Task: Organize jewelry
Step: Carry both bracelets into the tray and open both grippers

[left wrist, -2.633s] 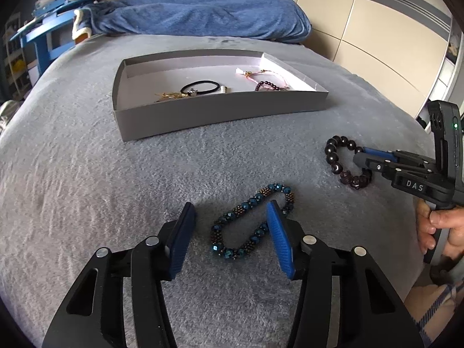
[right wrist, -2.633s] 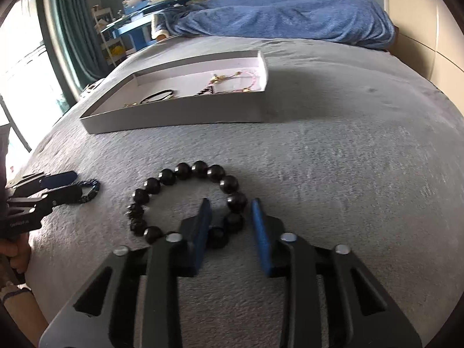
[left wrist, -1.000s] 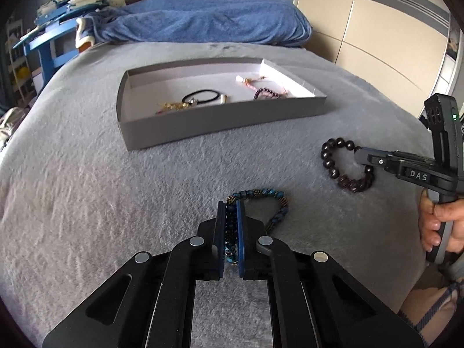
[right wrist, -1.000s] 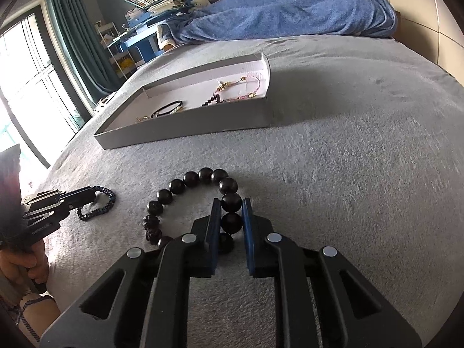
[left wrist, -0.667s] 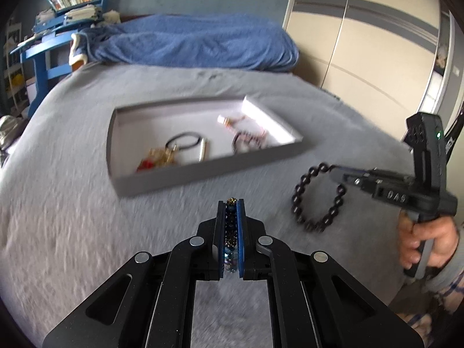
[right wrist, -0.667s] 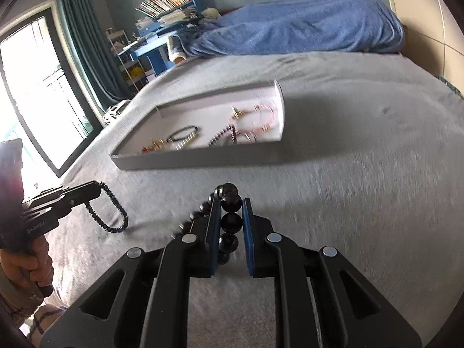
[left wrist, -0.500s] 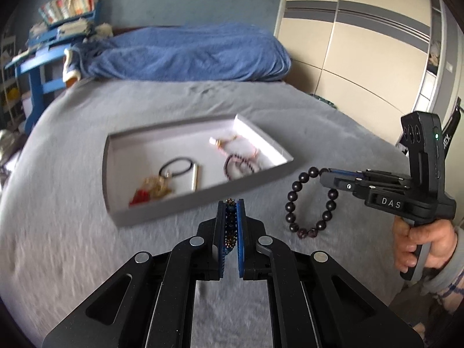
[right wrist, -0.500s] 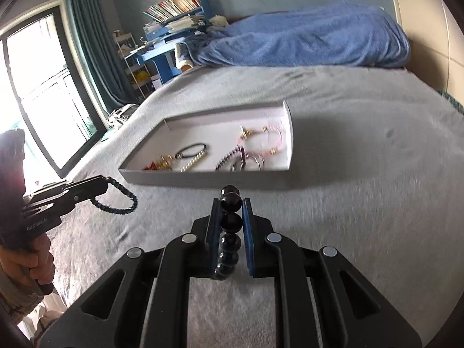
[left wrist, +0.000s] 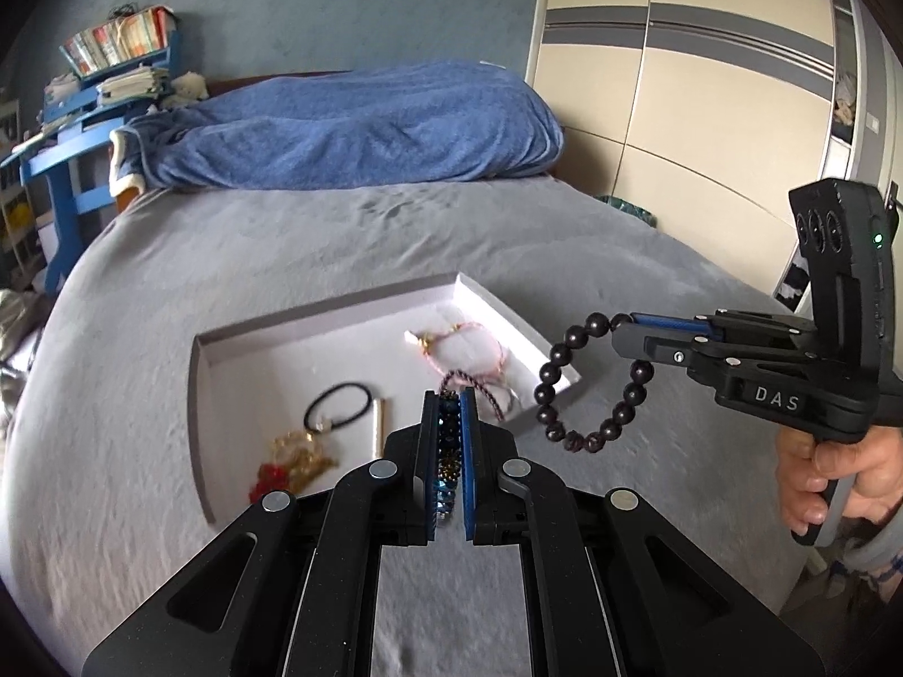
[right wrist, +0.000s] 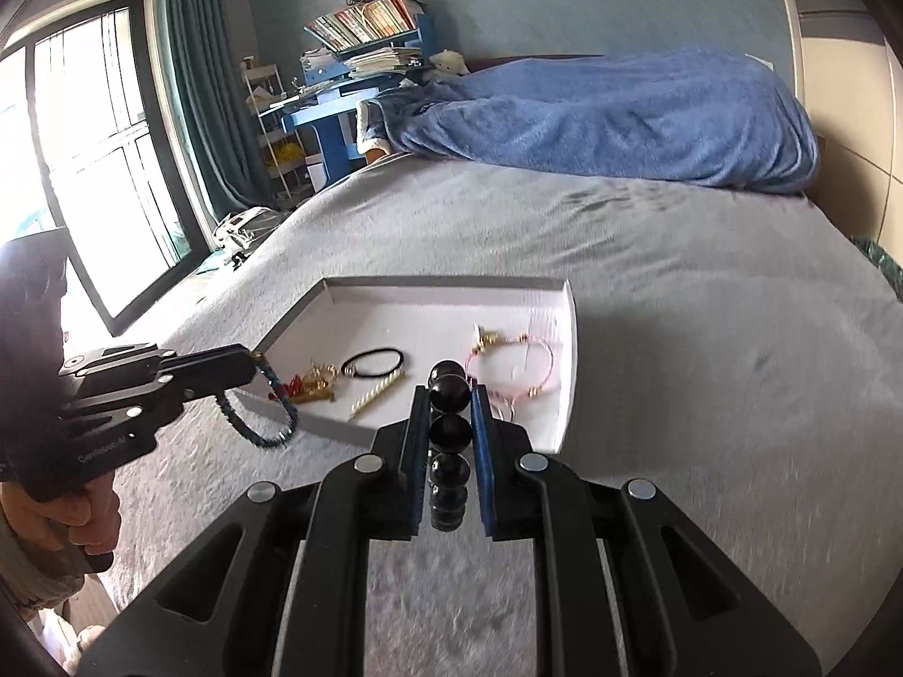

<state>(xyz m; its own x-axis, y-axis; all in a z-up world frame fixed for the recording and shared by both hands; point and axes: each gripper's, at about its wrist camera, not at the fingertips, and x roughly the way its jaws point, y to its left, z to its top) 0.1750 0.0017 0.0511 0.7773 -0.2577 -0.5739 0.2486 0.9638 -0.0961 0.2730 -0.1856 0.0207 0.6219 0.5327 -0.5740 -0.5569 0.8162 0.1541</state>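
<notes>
The tray (left wrist: 206, 395) on the grey bed cover (left wrist: 113, 395) is the landmark here. Left of its near wall in the right wrist view, the left gripper (right wrist: 248, 369) is clamped narrow on the blue beaded bracelet (right wrist: 265, 423), whose loop hangs free below the jaws, just outside the tray's near left corner. Inside the tray lie a red and gold piece (left wrist: 293, 460), a black cord with a pale bar (left wrist: 338, 412), and a pink cord bracelet (left wrist: 463, 344) toward its right end. Off the tray's near right corner, the right gripper (left wrist: 621, 333) is closed on the dark bead bracelet (left wrist: 587, 383), which dangles in the air beside the tray's right wall.

Both bracelets look light and limp: strung beads that sag and swing. The dark beads are round and glossy, so they probably slip between flat pads; a pinch across the strand, as now, seems the surest hold. The blue one is finer and likely easier to trap.

A second ago both bracelets lay on the cover in front of the tray with the jaws already shut on them; now both are lifted clear and carried toward the tray.
</notes>
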